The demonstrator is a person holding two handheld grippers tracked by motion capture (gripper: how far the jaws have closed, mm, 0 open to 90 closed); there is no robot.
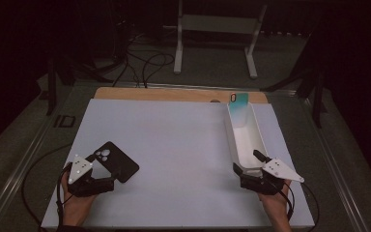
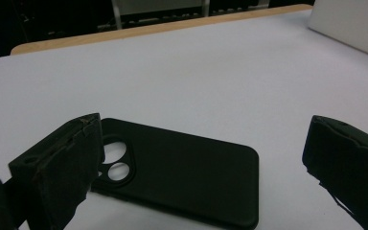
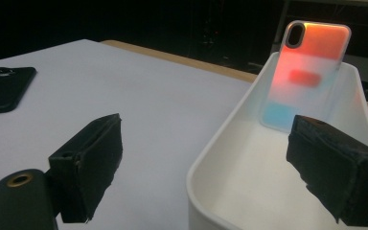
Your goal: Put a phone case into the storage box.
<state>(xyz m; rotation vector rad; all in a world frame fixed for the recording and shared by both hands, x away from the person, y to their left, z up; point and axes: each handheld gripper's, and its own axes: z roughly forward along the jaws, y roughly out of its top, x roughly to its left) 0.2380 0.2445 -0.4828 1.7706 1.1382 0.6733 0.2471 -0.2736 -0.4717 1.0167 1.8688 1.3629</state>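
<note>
A black phone case [image 2: 182,179] lies flat, back up, on the white table [image 1: 174,145], well to the left of a long white bin [image 1: 244,140], as the left gripper [image 1: 110,180] hangs over its near end with jaws spread wide, one at the camera cutout and the other out past the case's far long edge, holding nothing. At the bin's near end, the right gripper [image 1: 247,163] stands with its jaws wide apart too, one outside the bin's wall and one over its inside, gripping nothing. A second, translucent phone case [image 3: 306,72], glowing orange and pale blue in the right gripper view and teal from above, leans upright against the bin's far end. The black case looks light, thin and somewhat flexible, probably matte rubbery plastic that should not slip; lying flat, it offers little to pinch except across its two long edges or by lifting one rim. The bin looks rigid and light, best taken by its wall. The underside of the black case is hidden, and the room beyond the table is too dark to read.
</note>
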